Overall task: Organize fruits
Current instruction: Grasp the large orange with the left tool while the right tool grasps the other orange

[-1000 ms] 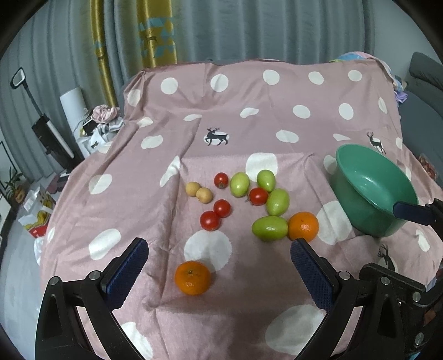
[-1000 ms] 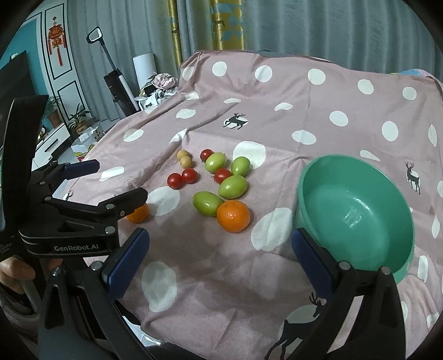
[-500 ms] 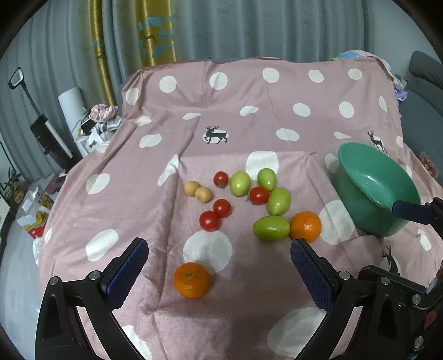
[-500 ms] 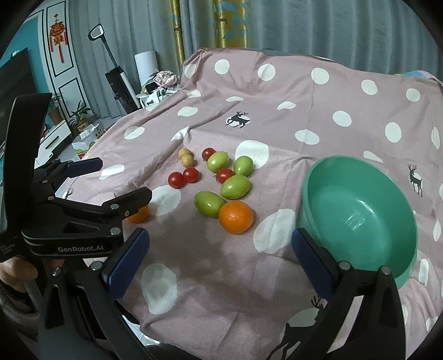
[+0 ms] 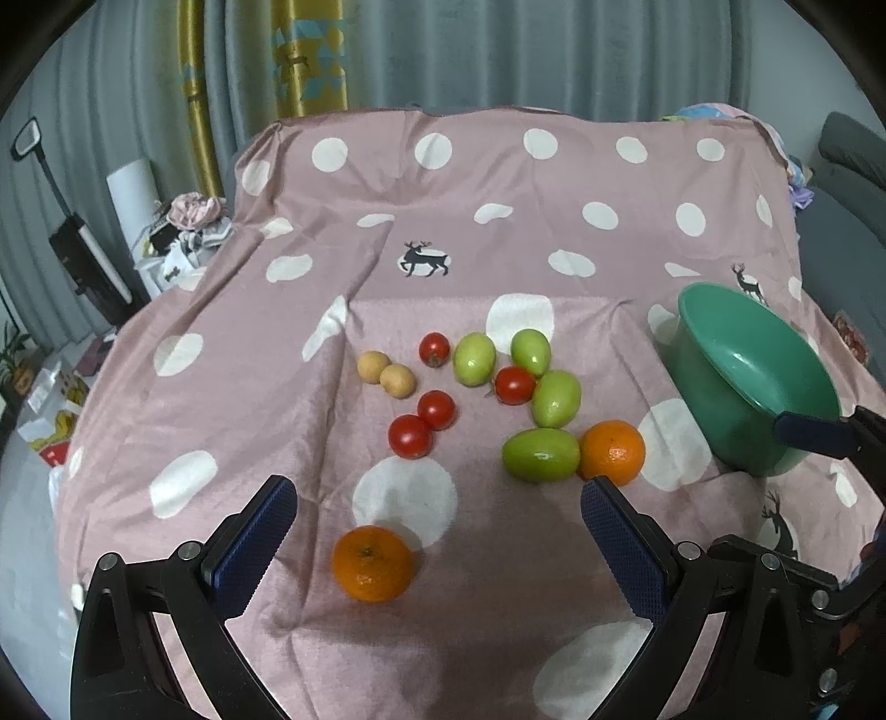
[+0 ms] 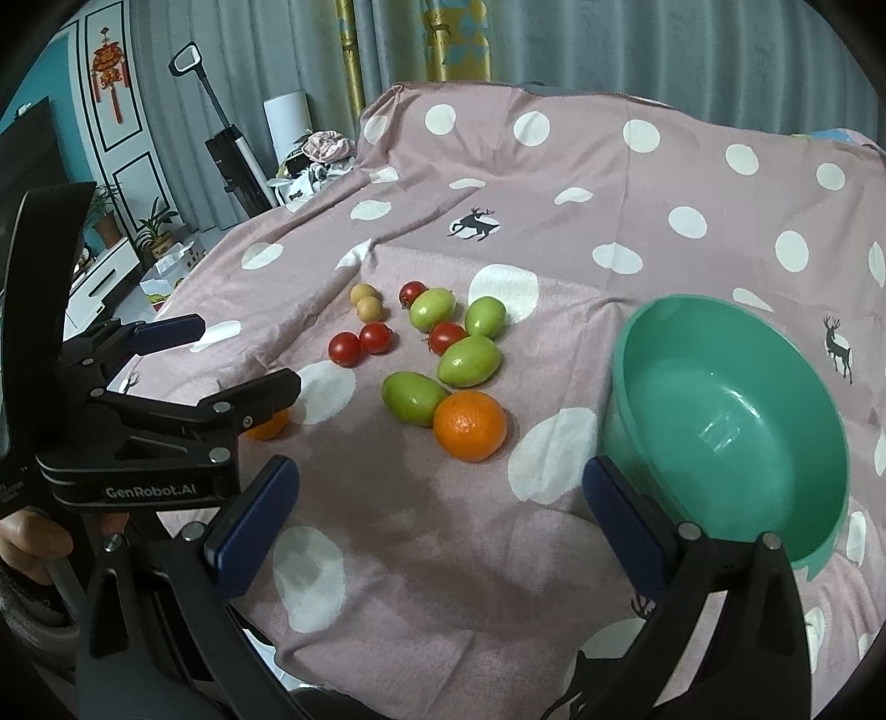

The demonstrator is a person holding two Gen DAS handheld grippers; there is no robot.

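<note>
Your left claw and right claw are both spread, holding nothing. Fruit cluster mid-table; nearest green fruit lies long axis left-right, touching an orange. Lone orange sits just ahead of the left claw, bare cloth around it. Green bowl sits right, tipped toward you.

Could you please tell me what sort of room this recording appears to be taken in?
Most likely a living room at home. Long curtains hang behind the spotted cloth where the fruit lies, a stick vacuum leans nearby, and potted plants sit by a low white cabinet.
</note>
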